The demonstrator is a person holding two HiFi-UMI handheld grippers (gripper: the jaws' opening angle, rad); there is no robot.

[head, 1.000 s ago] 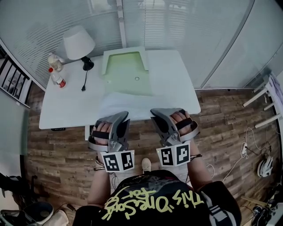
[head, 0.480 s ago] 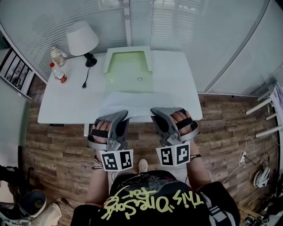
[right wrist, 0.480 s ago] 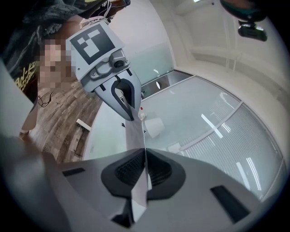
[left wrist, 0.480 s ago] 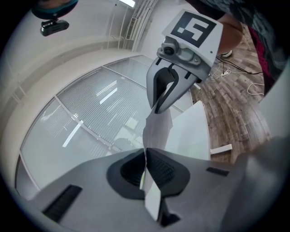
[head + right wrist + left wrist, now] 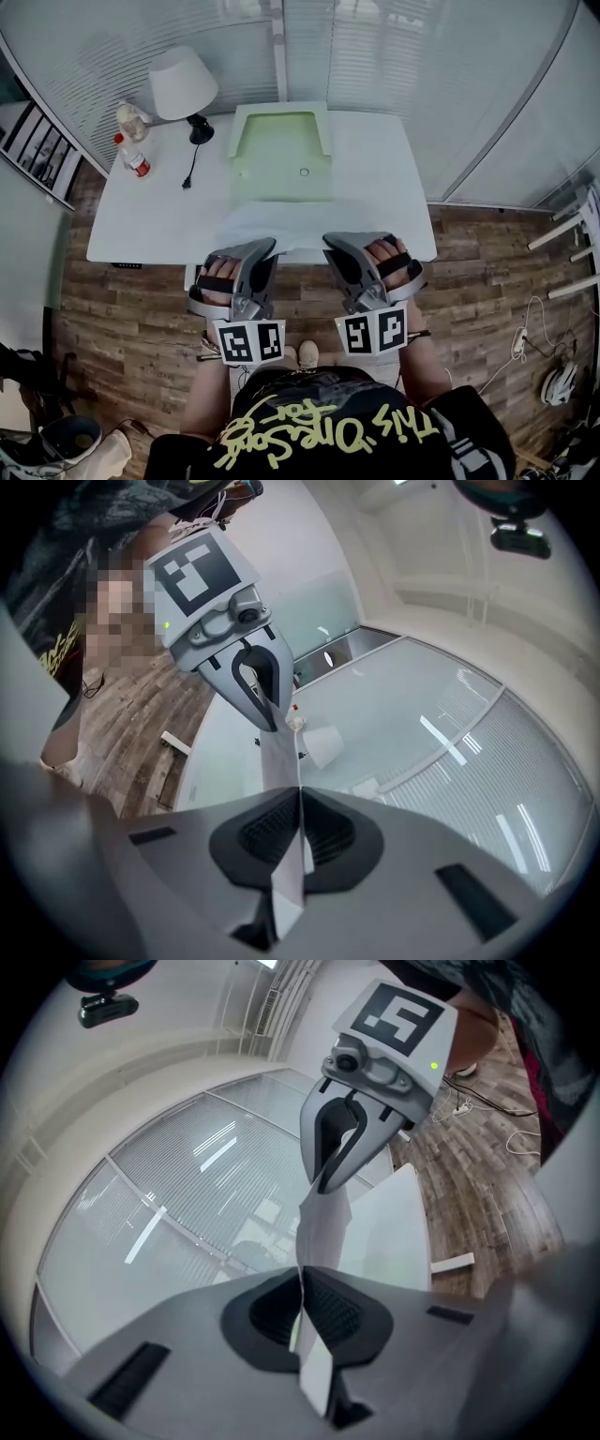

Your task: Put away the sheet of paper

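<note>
Table (image 5: 384,187) right bare; lamp (image 5: 183,82), bottles (image 5: 136,161) left

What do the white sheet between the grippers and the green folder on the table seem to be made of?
White sheet: thin matte paper, most likely; it curves limply where it is pinched. Green folder: probably smooth plastic, with an even pale colour, a lighter rim and a small round fastener; coated card is possible.

This looks like an office room — glass partition walls (image 5: 422,84) with slatted blinds enclose a plain white counter (image 5: 150,225). A shaded desk lamp (image 5: 183,82) stands on it, and loose cables (image 5: 521,323) trail over the wood-plank floor (image 5: 122,319) (a shelf unit (image 5: 37,150) shows at the left edge).
</note>
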